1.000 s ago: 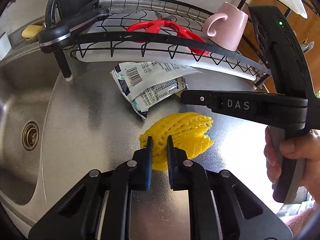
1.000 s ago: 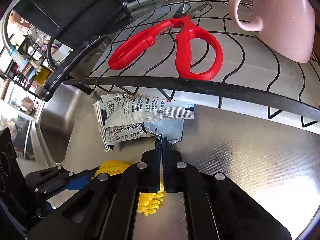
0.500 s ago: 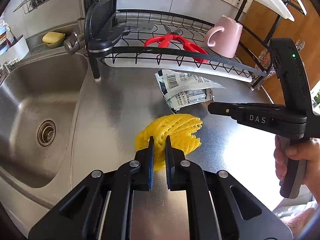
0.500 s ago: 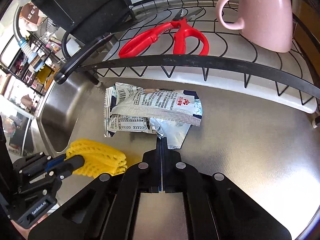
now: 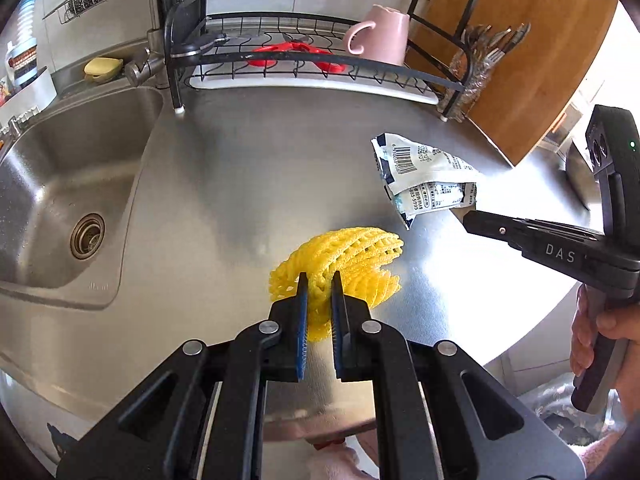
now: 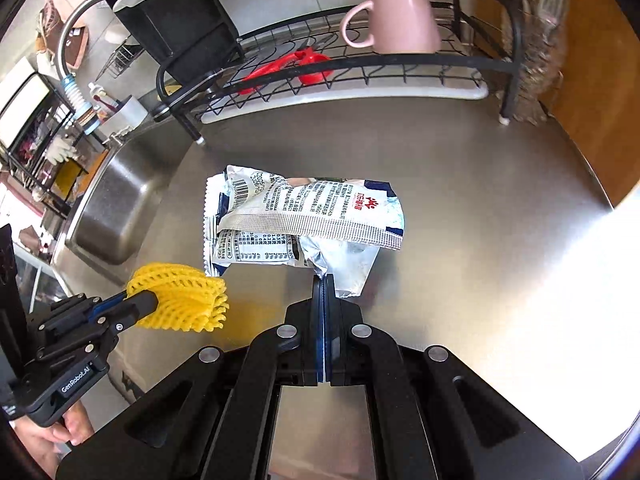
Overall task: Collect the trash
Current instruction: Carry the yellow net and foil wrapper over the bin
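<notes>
A yellow foam net (image 5: 352,256) is pinched at its near edge by my left gripper (image 5: 319,278), which is shut on it and holds it just above the steel counter (image 5: 248,184). A crumpled white and silver snack wrapper (image 6: 304,216) hangs from its lower corner in my right gripper (image 6: 323,278), whose jaws are shut on it. In the left wrist view the wrapper (image 5: 420,176) sticks out from the right gripper (image 5: 470,216) at the right. In the right wrist view the net (image 6: 180,296) and left gripper (image 6: 148,302) are at the lower left.
A black wire dish rack (image 5: 320,72) along the back holds a pink mug (image 5: 380,36) and red scissors (image 5: 296,54). The steel sink (image 5: 60,184) and faucet are on the left. The counter's rounded edge runs close on the right, by a wooden panel.
Both grippers have drawn back from the dish rack and risen a little, carrying the net and the wrapper with them. The wrapper has come away from the rack's foot.
</notes>
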Demonstrator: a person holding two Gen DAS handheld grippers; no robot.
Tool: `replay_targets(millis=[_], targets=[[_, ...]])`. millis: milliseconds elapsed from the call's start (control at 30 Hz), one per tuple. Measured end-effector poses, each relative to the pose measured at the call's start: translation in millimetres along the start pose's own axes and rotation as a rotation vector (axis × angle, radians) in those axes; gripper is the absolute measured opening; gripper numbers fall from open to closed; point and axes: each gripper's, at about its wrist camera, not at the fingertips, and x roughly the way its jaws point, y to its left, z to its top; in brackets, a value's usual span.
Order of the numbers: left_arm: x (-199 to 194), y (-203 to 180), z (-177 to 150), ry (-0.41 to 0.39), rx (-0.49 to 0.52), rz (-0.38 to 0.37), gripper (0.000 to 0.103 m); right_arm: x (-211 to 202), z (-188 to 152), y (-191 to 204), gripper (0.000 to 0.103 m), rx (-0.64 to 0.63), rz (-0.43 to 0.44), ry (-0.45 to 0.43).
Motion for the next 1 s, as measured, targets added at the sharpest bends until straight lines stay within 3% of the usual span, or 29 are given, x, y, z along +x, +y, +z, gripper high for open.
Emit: replay_targets(millis=[433, 667, 1000], targets=[[-28.8, -46.2, -70.4, 0.008, 0.033, -0.018, 0.009, -60.3, -108.0, -26.3, 0.001, 0.055, 0.038, 0.024], [-37.6, -59.0, -118.9, 0.05, -0.028, -0.005, 0.009, -71.0, -152.1, -35.7, 0.001, 0.035, 0.064, 0.079], [7.9, -69.1, -191.6, 0.184, -0.05, 0.017, 0.009, -43.7, -224.5, -56.4, 0.001, 0.041, 0.047, 0.224]])
